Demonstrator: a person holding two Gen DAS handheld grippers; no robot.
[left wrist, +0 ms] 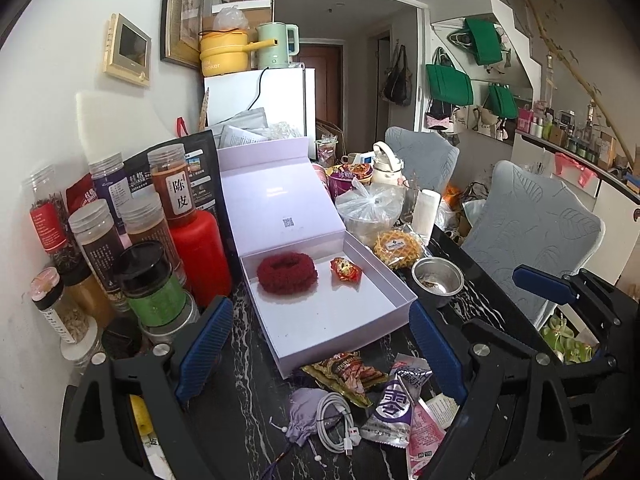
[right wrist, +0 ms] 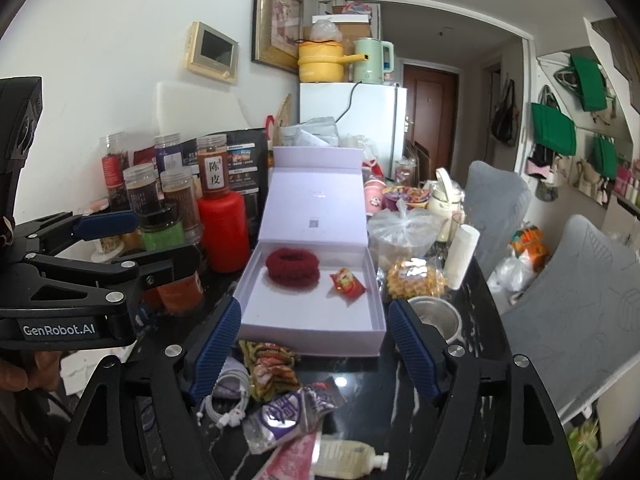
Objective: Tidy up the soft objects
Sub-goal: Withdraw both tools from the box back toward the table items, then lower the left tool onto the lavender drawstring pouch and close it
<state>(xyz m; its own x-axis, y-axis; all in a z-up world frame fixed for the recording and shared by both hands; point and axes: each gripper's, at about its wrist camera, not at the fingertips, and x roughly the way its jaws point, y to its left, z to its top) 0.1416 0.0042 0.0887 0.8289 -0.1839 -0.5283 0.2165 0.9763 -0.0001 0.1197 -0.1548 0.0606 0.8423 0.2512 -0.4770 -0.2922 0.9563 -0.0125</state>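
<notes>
Scrunchie [left wrist: 287, 272]: red, in box [left wrist: 372, 322], far-left corner
Left gripper [left wrist: 320, 352]: spread, empty
Right gripper [right wrist: 316, 354]: spread, empty
Pouch [left wrist: 306, 412]: near edge, half hidden in the right view

Open box [left wrist: 384, 280] sits mid-table [left wrist: 248, 420], scrunchie [left wrist: 287, 272] in its back-left, snack packet [left wrist: 346, 270] to the right. Jars [left wrist: 96, 236] crowd the left edge; wrappers [left wrist: 348, 372] and cable [left wrist: 334, 420] lie before it.

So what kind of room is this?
Likely a small apartment's dining corner: a white fridge with a kettle on top, spice jars along the wall, and padded chairs at the cluttered table.
</notes>
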